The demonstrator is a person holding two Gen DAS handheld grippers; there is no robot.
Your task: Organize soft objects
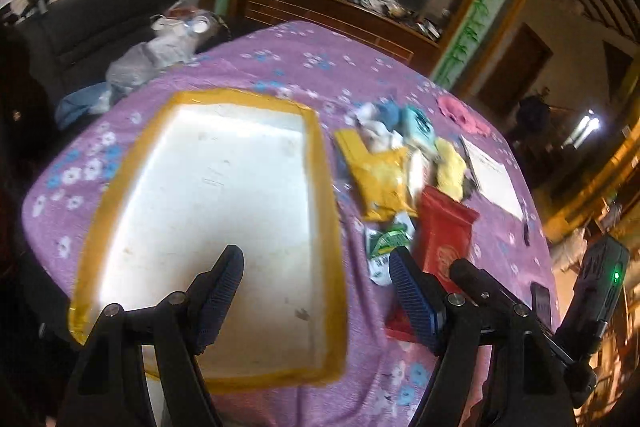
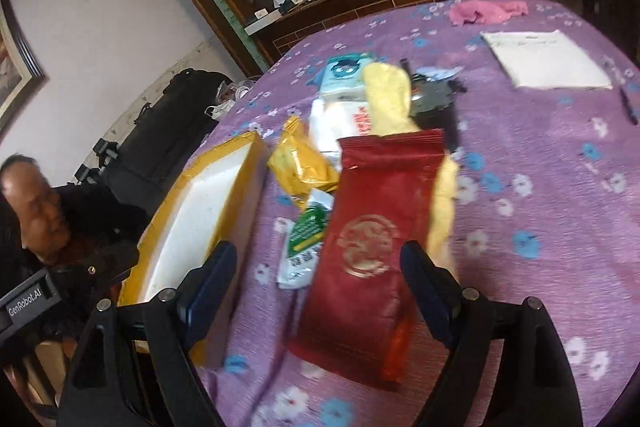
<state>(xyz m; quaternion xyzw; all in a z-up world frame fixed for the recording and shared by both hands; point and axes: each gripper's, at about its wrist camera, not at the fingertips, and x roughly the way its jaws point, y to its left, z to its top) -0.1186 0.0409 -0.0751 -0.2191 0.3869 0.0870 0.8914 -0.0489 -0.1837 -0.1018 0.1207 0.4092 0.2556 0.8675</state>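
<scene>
A white foam tray (image 1: pixel 120 187) edged in yellow tape lies on the purple flowered tablecloth (image 1: pixel 280 67). My left gripper (image 1: pixel 316 267) hangs open over the tray's right rim, holding nothing. Right of the tray is a pile: a yellow pouch (image 1: pixel 380 179), a red pouch (image 1: pixel 444 231), a green-and-white sachet (image 1: pixel 388 239), a yellow cloth (image 1: pixel 450 167) and a teal pack (image 1: pixel 418 125). In the right wrist view my right gripper (image 2: pixel 318 255) is open, its fingers on either side of the red pouch (image 2: pixel 360 239), which lies flat. The yellow pouch (image 2: pixel 300 167), sachet (image 2: pixel 306 231) and tray (image 2: pixel 200 211) lie to its left.
A pink cloth (image 2: pixel 484 11) and a white paper sheet (image 2: pixel 548 59) lie at the table's far side, a pen (image 2: pixel 628 105) at the right. A person (image 2: pixel 36 211) sits left of the tray. A cluttered wooden sideboard (image 1: pixel 340 11) stands behind the table, a dark sofa (image 1: pixel 100 15) at the left.
</scene>
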